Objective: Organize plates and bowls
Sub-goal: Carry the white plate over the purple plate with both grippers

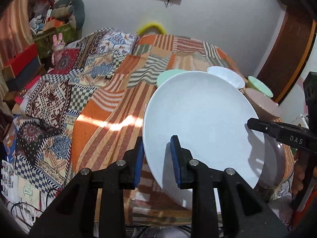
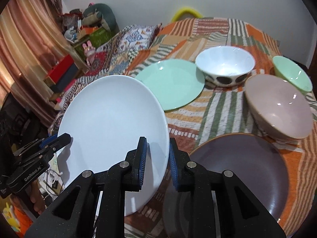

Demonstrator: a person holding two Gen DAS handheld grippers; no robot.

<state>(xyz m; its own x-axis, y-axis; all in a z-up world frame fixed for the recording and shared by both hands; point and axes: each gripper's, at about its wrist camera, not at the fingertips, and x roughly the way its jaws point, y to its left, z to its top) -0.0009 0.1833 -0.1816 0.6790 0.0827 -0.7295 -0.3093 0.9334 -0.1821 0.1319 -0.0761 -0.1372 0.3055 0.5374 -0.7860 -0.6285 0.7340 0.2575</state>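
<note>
White plate [image 2: 113,130]: raised and tilted above the patchwork tablecloth [image 2: 223,103], pinched at opposite rims by both grippers.
Left gripper [image 1: 157,154]: blue pads [image 1: 175,158] astride the plate's left rim, one pad above the face, the other below; narrowly parted and apparently clamped on the rim, though contact under the plate stays hidden.
Right gripper [image 2: 157,158]: closed down on the plate's right rim, the edge running between the two pads [image 2: 142,158] with almost no gap left.
Purple plate [image 2: 237,174]: flat on the cloth just beneath and right of the right gripper, partly under the white plate's lower edge.
Green plate [image 2: 170,83]: flat on the cloth beyond the white plate, near the table's middle.
Spotted white bowl [image 2: 224,66]: upright just beside the green plate's far right edge.
Pink bowl [image 2: 277,105]: tilted on the cloth right of the spotted bowl.
Green bowl [image 2: 291,73]: behind the pink bowl, at the table's far right.
</note>
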